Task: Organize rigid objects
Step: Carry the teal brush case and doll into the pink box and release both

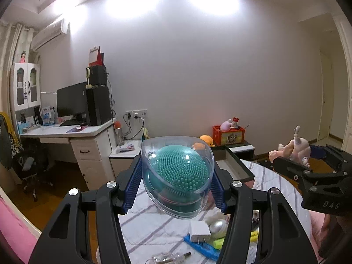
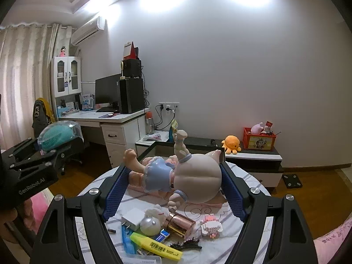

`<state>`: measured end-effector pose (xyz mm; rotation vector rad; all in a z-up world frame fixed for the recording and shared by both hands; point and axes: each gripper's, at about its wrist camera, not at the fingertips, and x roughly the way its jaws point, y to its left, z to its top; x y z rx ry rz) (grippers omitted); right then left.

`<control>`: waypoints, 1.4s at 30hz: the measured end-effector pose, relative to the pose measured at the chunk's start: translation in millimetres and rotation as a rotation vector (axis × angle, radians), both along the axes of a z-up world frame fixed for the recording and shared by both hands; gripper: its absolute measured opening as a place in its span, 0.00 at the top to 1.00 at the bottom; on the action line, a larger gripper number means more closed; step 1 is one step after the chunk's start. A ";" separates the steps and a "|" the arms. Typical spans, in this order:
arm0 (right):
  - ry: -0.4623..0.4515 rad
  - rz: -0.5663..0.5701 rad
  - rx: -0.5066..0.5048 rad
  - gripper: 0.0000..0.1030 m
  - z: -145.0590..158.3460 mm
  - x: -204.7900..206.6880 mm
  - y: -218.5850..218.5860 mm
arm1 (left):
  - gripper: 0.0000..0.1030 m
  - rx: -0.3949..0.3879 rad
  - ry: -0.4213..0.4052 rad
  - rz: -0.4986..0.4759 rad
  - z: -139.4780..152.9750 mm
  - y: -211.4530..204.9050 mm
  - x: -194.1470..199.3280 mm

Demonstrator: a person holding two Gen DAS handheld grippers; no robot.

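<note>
Above the bed [image 2: 248, 177], left hand-held gripper [image 1: 177, 177] pinches a clear-domed teal brush [image 1: 178, 176] by its sides: light, stiff, slippery shell. Right hand-held gripper [image 2: 173, 183] clamps a doll [image 2: 176, 173] across head and skirt; rigid, thin limbs likely fragile.

Left tongs [image 1: 177, 176]: raised, near level, blue pads pressed on both sides of a brush case [image 1: 178, 173]. Right tongs [image 2: 173, 187]: raised alongside, near level, spread wide, clamped across a doll [image 2: 187, 176] lying sideways.
</note>
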<state>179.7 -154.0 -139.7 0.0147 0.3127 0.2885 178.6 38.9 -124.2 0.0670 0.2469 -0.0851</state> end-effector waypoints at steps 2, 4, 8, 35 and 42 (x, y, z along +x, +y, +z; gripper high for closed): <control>0.001 0.002 0.000 0.22 0.3 4.6 0.8 | 0.44 0.005 -0.003 -0.003 1.5 -0.5 4.2; 0.005 0.004 -0.002 0.22 0.3 10.8 1.6 | 0.44 0.012 -0.005 -0.007 2.7 -3.4 9.5; 0.019 0.011 -0.010 0.22 -1.0 28.6 0.5 | 0.44 0.033 -0.001 -0.021 1.1 -12.1 29.3; 0.279 0.055 0.006 0.22 -80.8 151.7 -15.4 | 0.18 -0.089 0.410 -0.134 -118.0 12.6 156.7; 0.283 0.066 0.014 0.22 -77.9 152.5 -14.6 | 0.16 0.003 0.539 -0.170 -145.8 -1.1 153.8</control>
